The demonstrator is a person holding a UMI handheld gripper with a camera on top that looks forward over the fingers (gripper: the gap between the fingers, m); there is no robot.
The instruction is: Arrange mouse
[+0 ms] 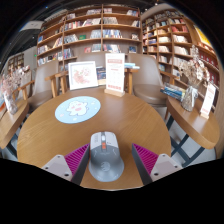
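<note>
Two fingers of my gripper point(107, 160) stand spread, with the grey mouse point(106, 156) between them on the round wooden table point(50, 135), gaps either side. Beyond lie a blue mat point(77, 109) and signs point(83, 74); I can't read their print.

A mouse point(106, 153) is set on the table point(60, 135) between the gripper point(107, 160) fingers, with gaps either side; a round mat point(77, 109) lies beyond, bookshelves point(95, 35) behind
</note>
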